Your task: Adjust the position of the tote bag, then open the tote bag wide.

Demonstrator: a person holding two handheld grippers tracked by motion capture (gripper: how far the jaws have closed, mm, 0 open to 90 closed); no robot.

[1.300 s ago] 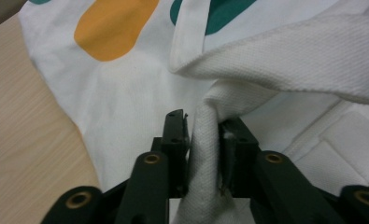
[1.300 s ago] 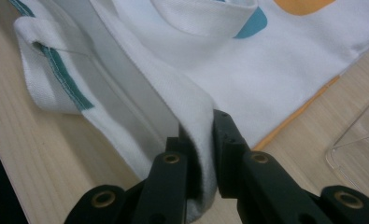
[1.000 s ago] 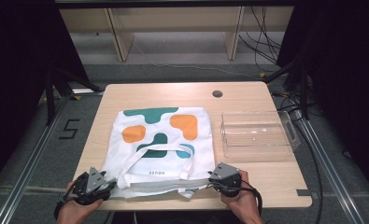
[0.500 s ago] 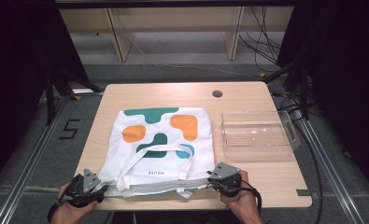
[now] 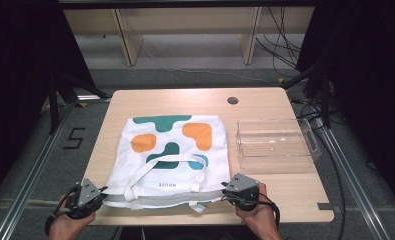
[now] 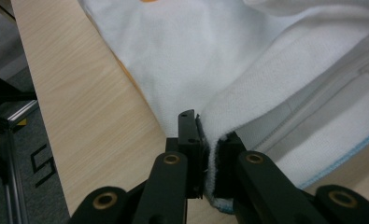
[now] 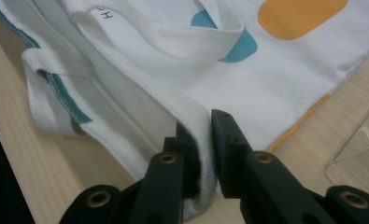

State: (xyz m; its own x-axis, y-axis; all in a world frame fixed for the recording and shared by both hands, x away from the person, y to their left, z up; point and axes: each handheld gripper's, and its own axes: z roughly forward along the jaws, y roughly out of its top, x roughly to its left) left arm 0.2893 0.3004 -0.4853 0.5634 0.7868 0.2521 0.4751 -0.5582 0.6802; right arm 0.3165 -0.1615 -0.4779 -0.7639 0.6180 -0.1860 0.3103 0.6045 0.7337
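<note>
The surface (image 5: 295, 192) carries a white tote bag (image 5: 175, 150) lying flat, its open hem along the near edge, and a clear tray (image 5: 275, 145) just beside it on the right. The left claw (image 6: 205, 154) has just been closing and now pinches the hem's left corner. The right claw (image 7: 201, 154) pinches the right corner. Risk: each claw holds only a narrow fold of cloth near its tips, so an uneven pull may slip one corner free. Risk: the loose handles (image 5: 160, 172) may snag or bunch under the cloth
</note>
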